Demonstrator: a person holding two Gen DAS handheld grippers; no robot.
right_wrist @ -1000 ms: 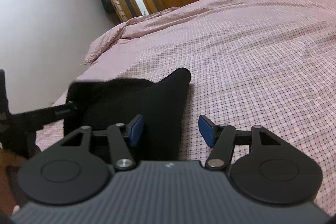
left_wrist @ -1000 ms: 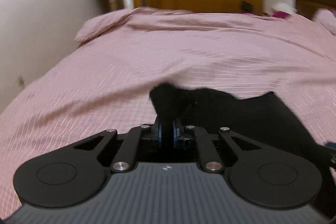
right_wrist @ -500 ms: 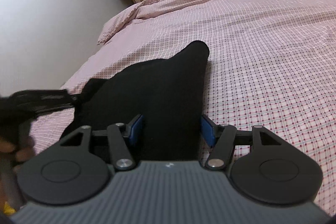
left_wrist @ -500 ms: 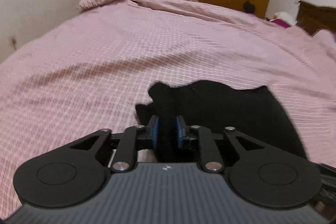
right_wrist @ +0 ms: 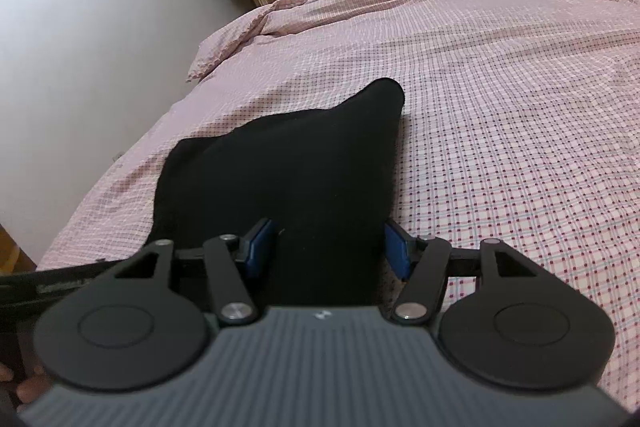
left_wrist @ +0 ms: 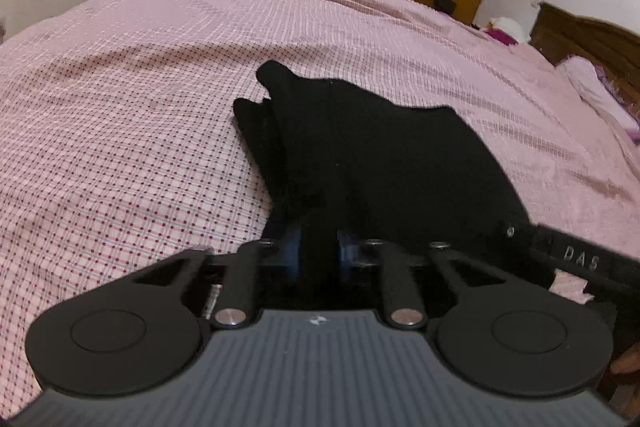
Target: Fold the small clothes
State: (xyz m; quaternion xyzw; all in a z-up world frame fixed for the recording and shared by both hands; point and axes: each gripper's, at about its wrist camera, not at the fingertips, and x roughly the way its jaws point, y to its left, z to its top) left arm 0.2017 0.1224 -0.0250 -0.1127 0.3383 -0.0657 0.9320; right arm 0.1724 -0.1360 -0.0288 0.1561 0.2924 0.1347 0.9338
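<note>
items: one black garment [left_wrist: 384, 151], two grippers | garment: lies on pink checked bedspread [left_wrist: 120, 115] | left gripper [left_wrist: 318, 251]: jaws closing narrowly, a garment fold between them | right gripper [right_wrist: 326, 251]: jaws about half open, astride the garment's near edge; pad contact unclear

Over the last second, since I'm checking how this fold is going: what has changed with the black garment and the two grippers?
The left gripper carried its edge of the black garment across, so the cloth now lies spread on the pink checked bedspread instead of raised beside the right gripper. The left jaws eased apart and are closing again with cloth between them. The right gripper kept its place, jaws apart astride the garment.
</note>
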